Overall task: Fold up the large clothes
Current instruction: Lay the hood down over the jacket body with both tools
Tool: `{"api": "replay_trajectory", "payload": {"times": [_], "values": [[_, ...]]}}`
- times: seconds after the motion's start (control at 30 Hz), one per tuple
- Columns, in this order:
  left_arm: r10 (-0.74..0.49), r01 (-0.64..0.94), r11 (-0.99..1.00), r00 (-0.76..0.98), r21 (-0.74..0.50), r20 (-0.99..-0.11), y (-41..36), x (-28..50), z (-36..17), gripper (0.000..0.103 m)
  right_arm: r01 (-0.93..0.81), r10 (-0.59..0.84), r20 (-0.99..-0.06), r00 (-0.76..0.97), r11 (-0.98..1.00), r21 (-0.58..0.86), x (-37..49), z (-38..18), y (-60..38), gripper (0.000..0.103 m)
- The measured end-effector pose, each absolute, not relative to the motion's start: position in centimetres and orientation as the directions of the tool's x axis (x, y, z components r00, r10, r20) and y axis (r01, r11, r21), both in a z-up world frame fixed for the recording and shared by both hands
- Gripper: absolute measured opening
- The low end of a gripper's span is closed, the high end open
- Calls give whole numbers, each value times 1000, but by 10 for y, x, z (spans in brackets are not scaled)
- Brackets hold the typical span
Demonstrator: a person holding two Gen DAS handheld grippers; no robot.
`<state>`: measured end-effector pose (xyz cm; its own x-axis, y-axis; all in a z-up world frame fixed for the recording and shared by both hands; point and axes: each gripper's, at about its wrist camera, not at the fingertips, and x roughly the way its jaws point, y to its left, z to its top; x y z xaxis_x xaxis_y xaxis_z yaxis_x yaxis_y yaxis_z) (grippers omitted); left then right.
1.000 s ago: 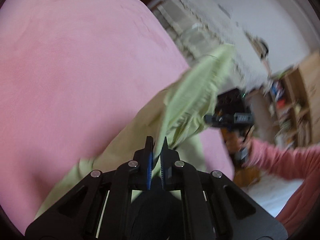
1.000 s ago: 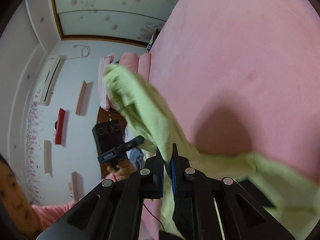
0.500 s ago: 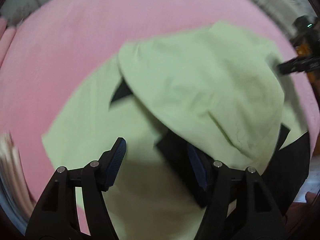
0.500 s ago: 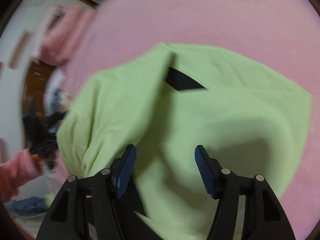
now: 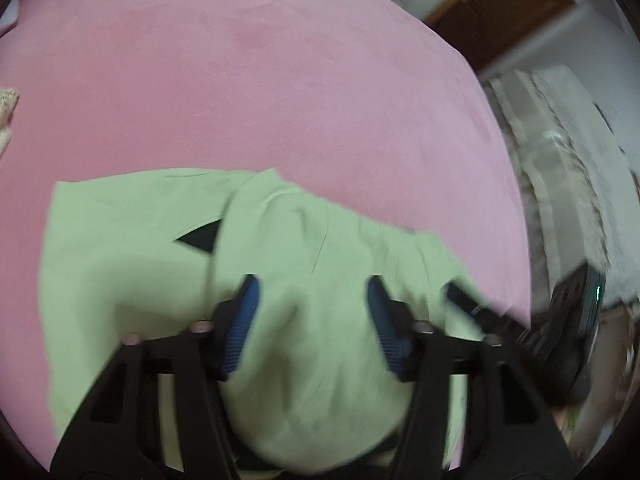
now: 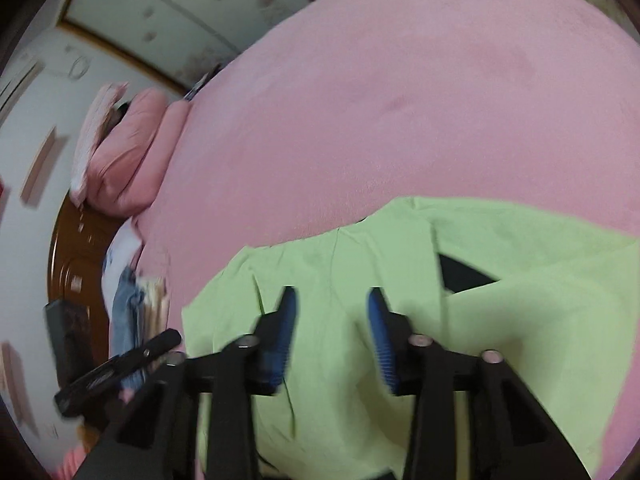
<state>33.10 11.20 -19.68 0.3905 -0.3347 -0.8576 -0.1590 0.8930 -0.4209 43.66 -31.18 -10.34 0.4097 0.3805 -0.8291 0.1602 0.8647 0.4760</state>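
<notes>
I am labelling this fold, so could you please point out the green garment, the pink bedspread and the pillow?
Green garment (image 6: pixel 540 320): right wrist view, flat upper layer.
Pink bedspread (image 5: pixel 240 80): left wrist view, bare middle.
Pillow (image 6: pixel 128 152): right wrist view, its side.

The light green garment (image 5: pixel 132 276) lies on the pink bed (image 5: pixel 248 92), folded over itself in soft layers, with a small dark triangle of its inner side showing between the folds

garment (image 5: pixel 132 264) lying on bed (image 5: pixel 260 92), pillows (image 6: pixel 128 160) beyond at bed's left end
</notes>
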Motion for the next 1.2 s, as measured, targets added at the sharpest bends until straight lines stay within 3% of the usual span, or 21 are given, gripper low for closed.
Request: {"api": "replay_trajectory", "payload": {"times": [0.07,0.17,0.27,0.3,0.37,0.4,0.5,0.53,0.6,0.67,0.77,0.87,1.0,1.1,1.13,1.2], "values": [[-290,-137,919,399,-369,-870,90,338,-210,10,181,381,-826,414,855,485,443,-126,-291,11],[-244,-94,946,418,-309,-875,74,358,-240,9,86,389,-808,442,878,470,452,-153,-265,8],[-99,-117,981,383,-154,-919,78,373,-275,0,-42,298,-860,414,950,309,458,-181,-259,8],[-138,-151,966,381,-209,-914,87,371,-278,0,-52,253,-881,400,966,253,462,-186,-266,0],[-176,-183,948,378,-260,-909,98,371,-280,0,-56,259,-876,406,964,259,464,-185,-287,0],[-169,-172,953,377,-248,-911,99,372,-280,0,-55,234,-875,425,971,233,463,-180,-295,0],[-43,-185,975,384,-122,-922,99,379,-267,0,25,-51,-855,516,999,-45,454,-152,-316,0],[-32,-199,973,388,-118,-921,99,385,-263,0,67,-86,-847,524,996,-59,456,-149,-333,0],[-91,-193,963,417,-186,-904,99,389,-257,1,105,-28,-838,545,994,34,461,-141,-345,0],[-130,-158,964,423,-214,-897,87,397,-259,1,69,125,-823,554,978,195,472,-137,-342,0],[-62,-123,986,376,-116,-924,60,418,-280,1,-55,294,-817,497,950,308,487,-149,-303,0],[9,-141,989,367,-46,-930,60,421,-304,1,-64,340,-829,445,935,349,503,-178,-273,0],[17,-59,998,376,-6,-926,64,417,-316,1,61,113,-872,475,985,161,500,-199,-306,0],[119,-64,993,366,102,-923,65,412,-306,1,106,-201,-850,487,980,-171,485,-189,-333,0],[114,-72,993,368,95,-923,65,406,-297,1,116,-245,-843,479,969,-216,483,-187,-352,0],[40,-63,998,359,19,-933,59,393,-284,1,135,-195,-863,466,980,-149,476,-185,-358,0]]}}
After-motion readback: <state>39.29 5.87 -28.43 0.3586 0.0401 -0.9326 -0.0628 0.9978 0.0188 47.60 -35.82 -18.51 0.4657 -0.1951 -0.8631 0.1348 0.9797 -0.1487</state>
